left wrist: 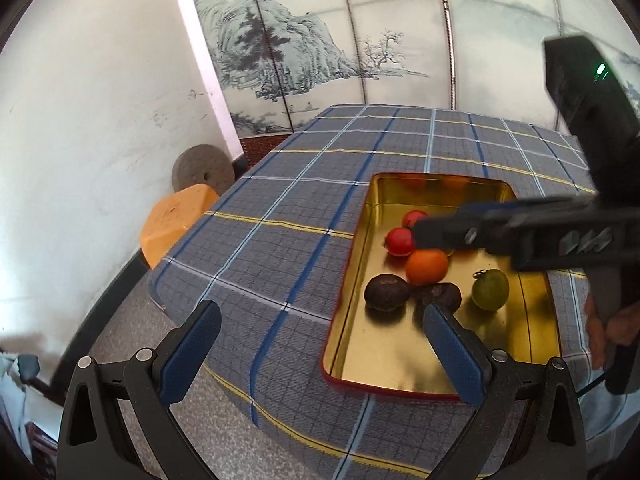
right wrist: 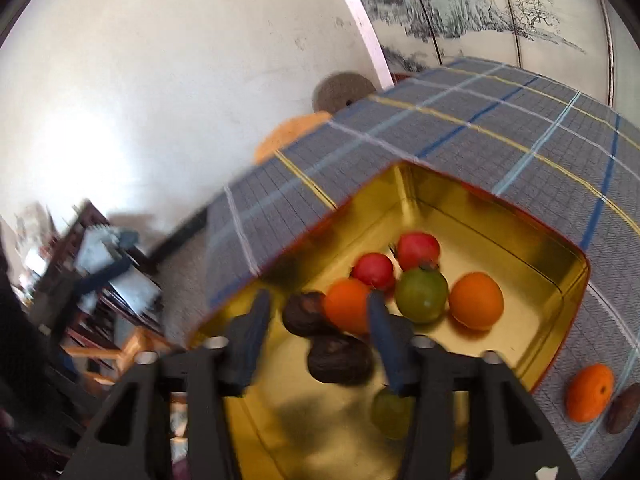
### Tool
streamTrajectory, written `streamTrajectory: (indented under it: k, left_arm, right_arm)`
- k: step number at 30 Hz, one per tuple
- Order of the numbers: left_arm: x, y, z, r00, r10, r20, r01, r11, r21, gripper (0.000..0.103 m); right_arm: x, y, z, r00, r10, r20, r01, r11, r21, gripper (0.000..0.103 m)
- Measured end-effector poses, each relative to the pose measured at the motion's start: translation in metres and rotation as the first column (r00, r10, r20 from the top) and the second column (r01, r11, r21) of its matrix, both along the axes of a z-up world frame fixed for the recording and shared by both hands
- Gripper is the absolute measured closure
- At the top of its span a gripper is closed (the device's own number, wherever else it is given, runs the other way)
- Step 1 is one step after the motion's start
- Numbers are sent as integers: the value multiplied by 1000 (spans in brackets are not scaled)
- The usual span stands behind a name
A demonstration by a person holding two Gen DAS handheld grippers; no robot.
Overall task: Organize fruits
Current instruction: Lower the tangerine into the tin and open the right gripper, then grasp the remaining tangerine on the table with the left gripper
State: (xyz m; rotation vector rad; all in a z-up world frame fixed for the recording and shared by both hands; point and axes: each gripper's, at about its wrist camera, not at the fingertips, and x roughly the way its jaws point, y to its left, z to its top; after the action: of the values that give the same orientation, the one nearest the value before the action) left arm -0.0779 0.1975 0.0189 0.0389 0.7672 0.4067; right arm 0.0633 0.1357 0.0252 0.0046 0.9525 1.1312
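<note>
A gold tin tray with a red rim lies on the plaid tablecloth. It holds two red fruits, oranges, two dark brown fruits and green fruits. My left gripper is open and empty over the tray's near left corner. My right gripper is open and empty above the fruits; it also shows in the left wrist view. An orange and a brown fruit lie on the cloth outside the tray.
An orange stool and a round stone disc stand by the white wall left of the table. A painted screen stands behind the table. Cluttered furniture is at the left.
</note>
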Motion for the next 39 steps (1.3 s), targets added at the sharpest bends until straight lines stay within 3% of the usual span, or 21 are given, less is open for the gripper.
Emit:
streamTrajectory:
  k: [3, 7, 14, 17, 21, 24, 26, 29, 31, 33, 35, 36, 37, 39]
  left_arm:
    - [2, -4, 0, 1000, -17, -5, 17, 1000, -11, 2]
    - [4, -13, 1, 999, -39, -11, 39, 999, -6, 2]
    - [8, -42, 5, 993, -113, -25, 114, 993, 12, 2]
    - [13, -57, 7, 984, -179, -25, 179, 984, -7, 2]
    - [27, -84, 8, 952, -302, -45, 302, 953, -15, 2]
    - [47, -110, 8, 904, -420, -78, 419, 908, -23, 2]
    - [62, -126, 12, 854, -516, -72, 514, 857, -47, 2]
    - [92, -148, 13, 788, -606, -104, 601, 795, -79, 3]
    - [108, -160, 13, 743, -659, -117, 653, 752, -93, 4]
    - [126, -176, 10, 665, -729, -160, 729, 681, -74, 5]
    - [144, -191, 1, 582, -779, -232, 793, 607, -51, 11]
    - [153, -197, -5, 545, -793, -273, 816, 577, -48, 20]
    - [164, -202, -13, 511, -799, -318, 832, 552, -50, 27]
    - [180, -206, -24, 470, -800, -373, 848, 527, -61, 32]
  right_arm:
    - [-1, -17, 13, 1000, -25, 18, 24, 998, 56, 32]
    - [-7, -54, 23, 993, -93, 68, 89, 994, 65, 26]
    - [-11, -153, 7, 944, -302, 131, 306, 952, -10, 7]
    - [-10, -206, -8, 883, -418, 213, 448, 886, -117, 4]
    - [-2, -274, -27, 806, -540, 242, 587, 781, -212, 2]
    - [0, -316, -38, 753, -584, 304, 657, 692, -298, 0]
    - [2, -336, -46, 728, -596, 339, 686, 635, -356, 0]
    - [3, -356, -53, 710, -607, 357, 704, 599, -380, 0]
    - [6, -361, -55, 714, -617, 331, 699, 598, -393, 0]
    - [11, -364, -57, 725, -622, 296, 686, 612, -393, 0]
    - [13, -368, -58, 731, -624, 276, 679, 624, -386, 0]
    - [14, -370, -57, 731, -627, 271, 680, 628, -378, 0]
    - [15, -370, -58, 732, -628, 265, 678, 633, -372, 0]
    - [15, -376, -56, 733, -634, 245, 677, 648, -348, 0]
